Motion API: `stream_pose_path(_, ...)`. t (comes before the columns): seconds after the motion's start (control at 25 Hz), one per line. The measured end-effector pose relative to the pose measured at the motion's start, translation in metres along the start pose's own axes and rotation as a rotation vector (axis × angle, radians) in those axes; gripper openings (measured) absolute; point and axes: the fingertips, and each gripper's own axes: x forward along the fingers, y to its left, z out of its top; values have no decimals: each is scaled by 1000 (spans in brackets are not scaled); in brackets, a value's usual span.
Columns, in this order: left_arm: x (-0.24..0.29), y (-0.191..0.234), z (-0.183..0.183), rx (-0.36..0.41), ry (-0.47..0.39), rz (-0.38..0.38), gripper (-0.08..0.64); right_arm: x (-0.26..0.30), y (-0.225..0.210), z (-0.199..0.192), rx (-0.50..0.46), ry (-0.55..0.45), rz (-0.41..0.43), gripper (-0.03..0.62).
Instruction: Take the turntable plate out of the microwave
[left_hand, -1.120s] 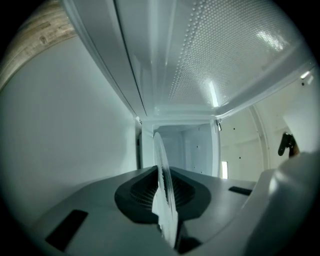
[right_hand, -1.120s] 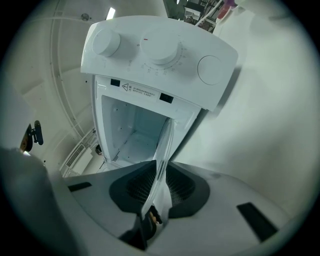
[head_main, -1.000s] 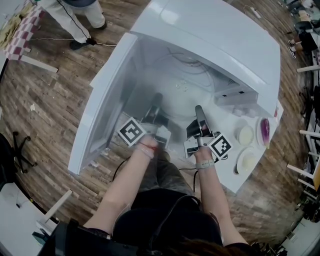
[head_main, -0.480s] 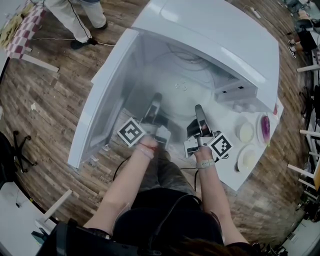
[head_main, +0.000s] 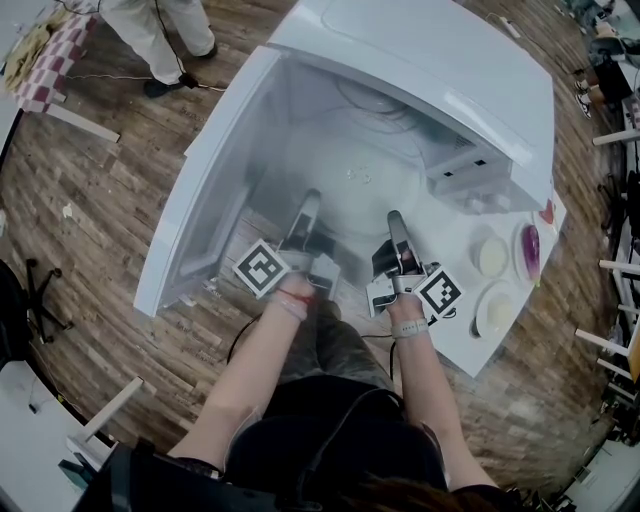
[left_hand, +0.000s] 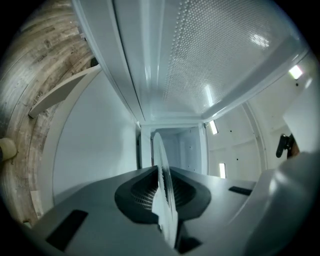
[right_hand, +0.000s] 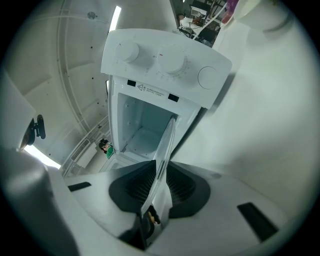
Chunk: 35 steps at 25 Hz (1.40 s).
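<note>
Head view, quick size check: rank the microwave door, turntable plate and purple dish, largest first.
1. microwave door
2. turntable plate
3. purple dish, clearly smallest, though it looks squeezed near the picture's edge.

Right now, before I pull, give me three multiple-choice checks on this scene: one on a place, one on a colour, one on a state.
1. Where is the turntable plate?
A. At the microwave's open front, clamped at its near rim
B. On top of it
C. Flat inside, untouched

2. What colour is the microwave's casing?
A. Black
B. Red
C. White

3. The microwave door is:
A. Shut
B. Open
C. Taken off

Answers:
1 A: the left gripper and right gripper each pinch the glass rim at the opening.
2 C: the casing is white all over.
3 B: the door stands swung out at the head view's left.
</note>
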Motion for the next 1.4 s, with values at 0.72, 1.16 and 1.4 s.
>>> stream_pose_path(0.72,-42,-7,-19,8,-8,-24,35,-41,5,-20,3,-4,18,75)
stream_pose_path(1.16,-88,-1,-41,6,-31,-10,35,-83,2,-39,-10,12,28,75)
stream_pose_path(1.4,-113,3,-51,0,-41,0,35,-105,-1,-54,11,27,19,75)
